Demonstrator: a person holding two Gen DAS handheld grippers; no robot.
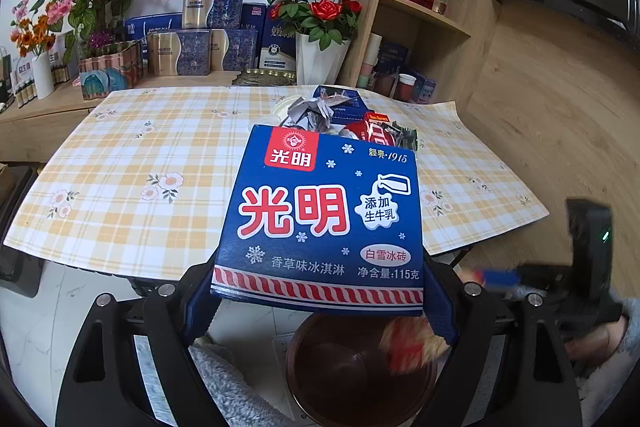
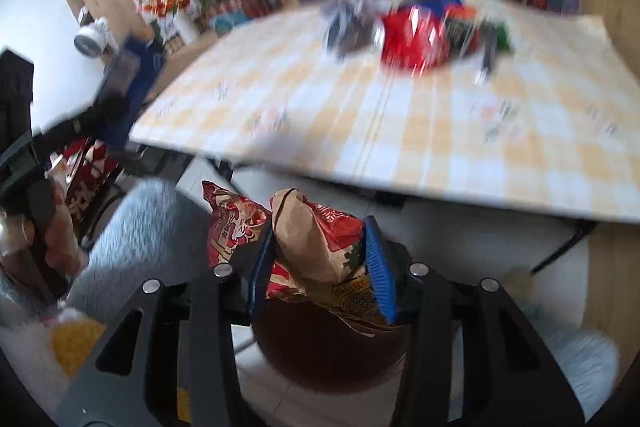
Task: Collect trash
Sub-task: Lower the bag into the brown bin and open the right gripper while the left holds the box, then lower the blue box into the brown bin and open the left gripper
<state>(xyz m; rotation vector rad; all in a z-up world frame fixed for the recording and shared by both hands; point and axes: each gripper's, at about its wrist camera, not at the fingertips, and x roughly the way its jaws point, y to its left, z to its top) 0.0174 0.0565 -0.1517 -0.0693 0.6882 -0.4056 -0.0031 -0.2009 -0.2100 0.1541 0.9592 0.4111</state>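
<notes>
My left gripper (image 1: 320,311) is shut on a blue ice cream carton (image 1: 320,215) with red Chinese letters, held above a dark brown bin (image 1: 360,371) on the floor. My right gripper (image 2: 320,267) is shut on a crumpled red and tan snack wrapper (image 2: 312,243), directly over the same bin (image 2: 332,351). More trash lies on the checked table: a crumpled silver wrapper (image 1: 310,113), a red packet (image 1: 372,133) and a blue box (image 1: 340,99); the right wrist view shows them blurred, with the red packet (image 2: 412,41) in the middle.
The table (image 1: 140,167) has a yellow checked cloth. Behind it stand flower vases (image 1: 320,55) and stacked boxes (image 1: 200,43). A wooden shelf (image 1: 420,7) stands at the right. My right gripper (image 1: 588,259) shows blurred at the right of the left wrist view.
</notes>
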